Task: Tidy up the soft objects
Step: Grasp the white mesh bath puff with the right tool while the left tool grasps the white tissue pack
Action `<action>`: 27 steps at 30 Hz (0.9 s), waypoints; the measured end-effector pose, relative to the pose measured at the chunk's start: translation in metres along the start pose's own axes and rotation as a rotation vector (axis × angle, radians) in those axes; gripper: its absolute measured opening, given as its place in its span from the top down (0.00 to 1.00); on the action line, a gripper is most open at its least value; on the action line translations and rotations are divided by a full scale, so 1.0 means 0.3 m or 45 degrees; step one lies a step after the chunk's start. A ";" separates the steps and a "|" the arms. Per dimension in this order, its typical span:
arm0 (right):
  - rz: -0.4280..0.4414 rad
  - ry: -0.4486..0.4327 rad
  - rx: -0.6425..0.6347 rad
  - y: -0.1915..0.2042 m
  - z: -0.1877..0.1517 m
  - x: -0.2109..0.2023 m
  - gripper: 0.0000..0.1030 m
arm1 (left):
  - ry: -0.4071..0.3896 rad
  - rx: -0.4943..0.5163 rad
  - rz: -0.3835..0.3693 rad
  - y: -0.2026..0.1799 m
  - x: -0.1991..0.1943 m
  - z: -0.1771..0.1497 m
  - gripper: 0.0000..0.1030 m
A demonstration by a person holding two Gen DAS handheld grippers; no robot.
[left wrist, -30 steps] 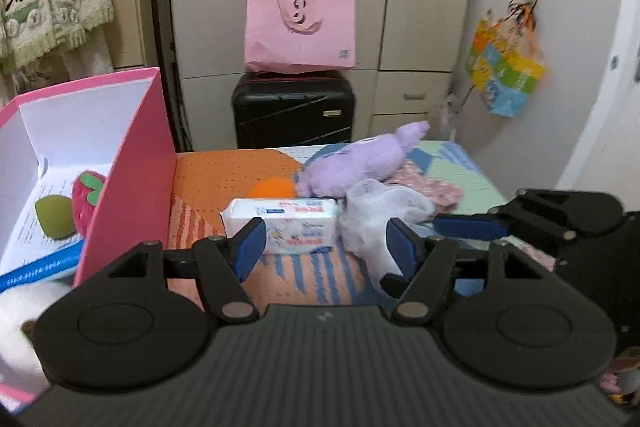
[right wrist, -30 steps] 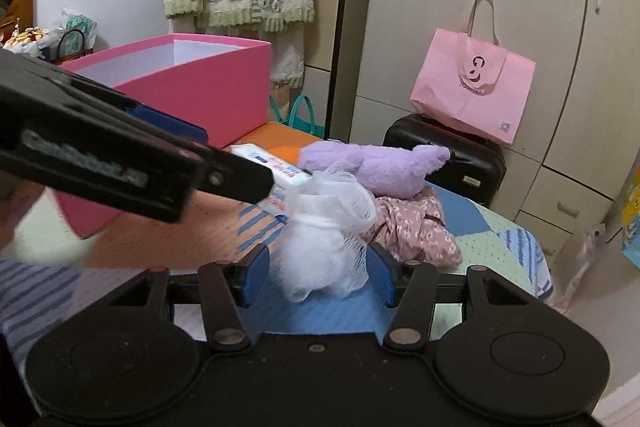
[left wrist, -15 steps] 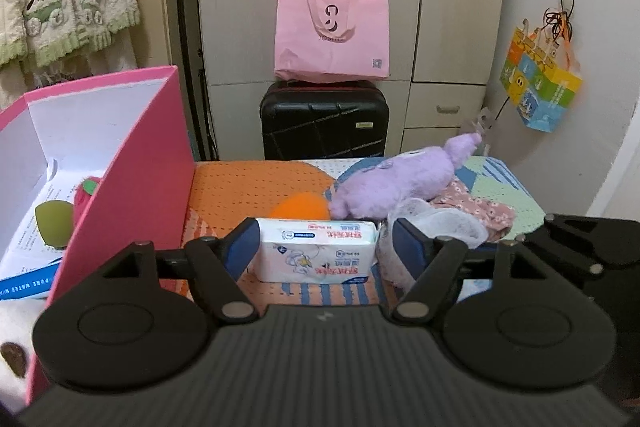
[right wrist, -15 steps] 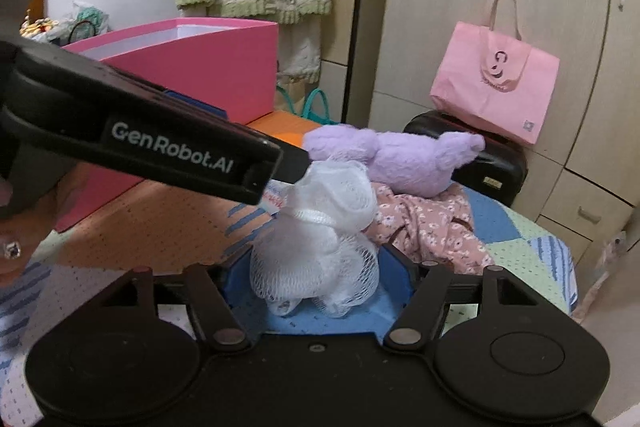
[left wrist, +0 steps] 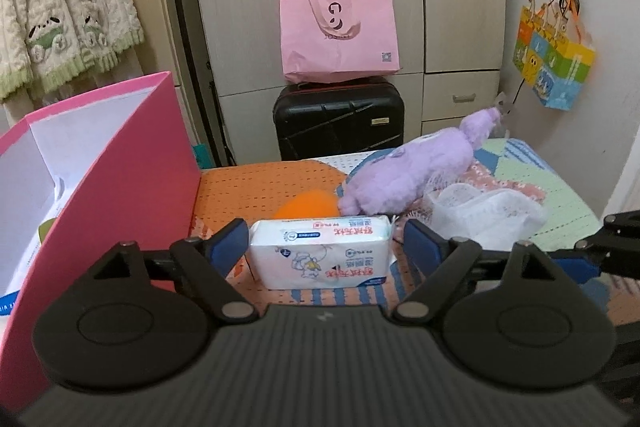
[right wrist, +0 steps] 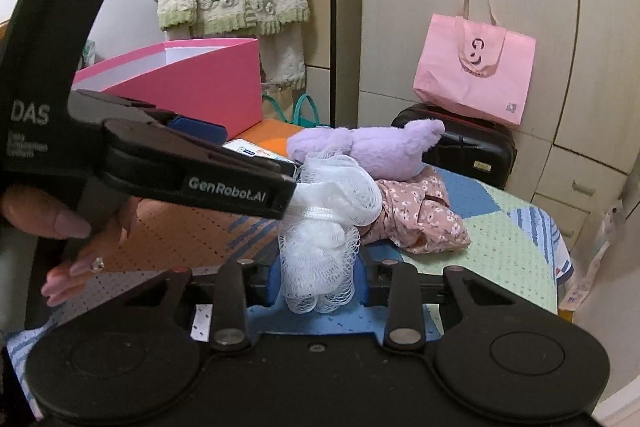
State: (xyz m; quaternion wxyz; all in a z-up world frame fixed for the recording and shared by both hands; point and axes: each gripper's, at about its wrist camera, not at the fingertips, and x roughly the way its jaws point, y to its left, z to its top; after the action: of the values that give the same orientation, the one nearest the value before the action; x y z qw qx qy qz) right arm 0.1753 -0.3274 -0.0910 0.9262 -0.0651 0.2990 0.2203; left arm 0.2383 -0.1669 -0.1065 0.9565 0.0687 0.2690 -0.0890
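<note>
On the left stands the pink box [left wrist: 132, 163], open at the top, on the bed [left wrist: 256, 187]. Compared with one second ago, the left claw [left wrist: 326, 247] has come nearer to the tissue pack [left wrist: 320, 253] and lower, and its jaws have just been opening. The pack now lies between the two blue pads, but the pads do not press on it; there is a small gap on each side. The pack is white with a cartoon print and red letters, and it lies flat on the striped part of the bed cover. Behind it there is an orange soft thing [left wrist: 308, 203], maybe a ball, but it is mostly hidden.

More to the right lies the purple plush toy [left wrist: 408, 171], long and fluffy, and beside it the flowered cloth [right wrist: 420, 219], crumpled on the cover. The white net sponge [right wrist: 324, 227] is in front of them. A second ago it was free between the pads of the right claw [right wrist: 318, 279]; the jaws have just been closing, and now the blue pads squeeze its lower part, so it looks narrow there and puffy above. A hand [right wrist: 68, 227] holds the left tool.
</note>
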 end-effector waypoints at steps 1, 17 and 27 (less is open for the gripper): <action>0.004 0.004 0.016 -0.005 -0.001 0.005 0.61 | -0.001 0.010 0.009 -0.002 0.003 0.000 0.17; -0.001 0.007 0.091 -0.025 -0.033 0.033 0.59 | 0.125 -0.043 0.045 0.007 0.074 -0.001 0.18; -0.030 -0.031 0.100 -0.022 -0.018 0.017 0.41 | 0.124 -0.011 0.028 0.015 0.058 -0.011 0.30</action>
State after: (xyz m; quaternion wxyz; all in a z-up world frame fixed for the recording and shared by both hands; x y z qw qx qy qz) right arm 0.1791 -0.3326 -0.0986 0.9341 -0.0296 0.2952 0.1984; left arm 0.2520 -0.1643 -0.1181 0.9435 0.0716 0.3148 -0.0740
